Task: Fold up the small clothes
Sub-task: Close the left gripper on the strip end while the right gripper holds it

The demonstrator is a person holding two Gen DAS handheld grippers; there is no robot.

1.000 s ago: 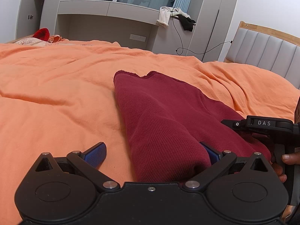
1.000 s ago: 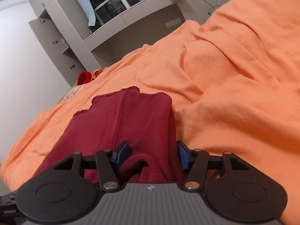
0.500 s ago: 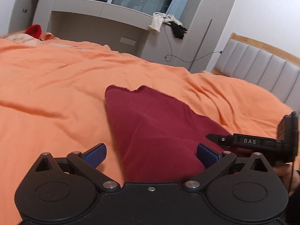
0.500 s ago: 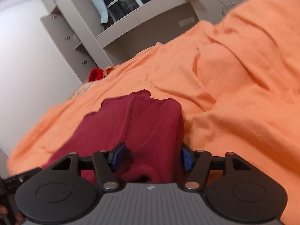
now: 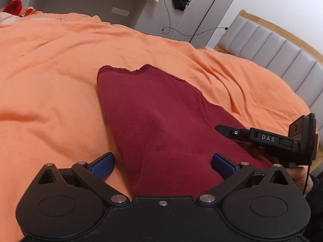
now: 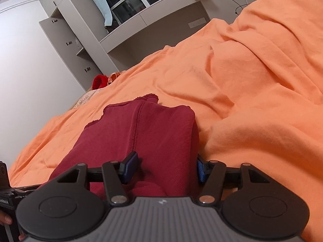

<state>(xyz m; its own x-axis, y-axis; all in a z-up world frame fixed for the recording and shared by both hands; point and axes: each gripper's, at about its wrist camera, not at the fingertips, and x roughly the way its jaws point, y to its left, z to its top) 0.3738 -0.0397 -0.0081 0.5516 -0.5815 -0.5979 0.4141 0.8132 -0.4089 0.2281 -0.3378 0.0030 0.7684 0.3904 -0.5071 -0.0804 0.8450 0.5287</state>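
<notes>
— Folding which way?
— Lengthwise: the maroon knit garment on the bed runs from frame bottom toward centre. My right tongs grip its near end; my left tongs straddle it, wide open.

Bedroom (orange bed, padded headboard).

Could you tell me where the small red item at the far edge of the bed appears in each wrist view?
Left wrist: small red item, top left corner.
Right wrist: it sits left of centre, beside the cabinet.
Shared landmark: the maroon garment on the orange bedspread.
</notes>
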